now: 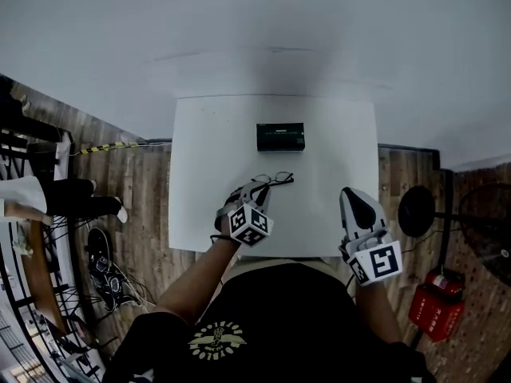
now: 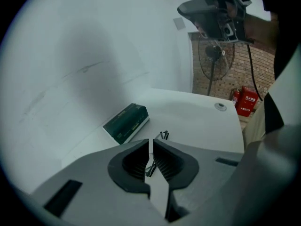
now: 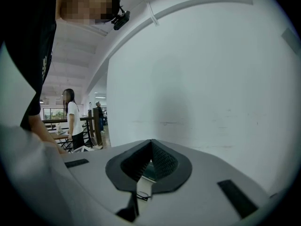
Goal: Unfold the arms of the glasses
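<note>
Our left fingers (image 2: 175,163), a slit apart, hover at the glasses (image 1: 273,179) lying crosswise just beyond their tips on the worktop (image 1: 335,150); our right fingers (image 3: 164,163), clenched empty, hang farther off.

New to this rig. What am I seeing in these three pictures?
No robot: a person holds two-jaw tongs in each hand. The head view looks down from a camera on the person's head; the other two cameras ride on the tongs and look along their jaws. On the white table lie a dark green box and a pair of glasses. The left tongs are at the glasses, jaws almost together, a thin frame part in the slit; whether they pinch it is unclear. The right tongs are shut, empty.
</note>
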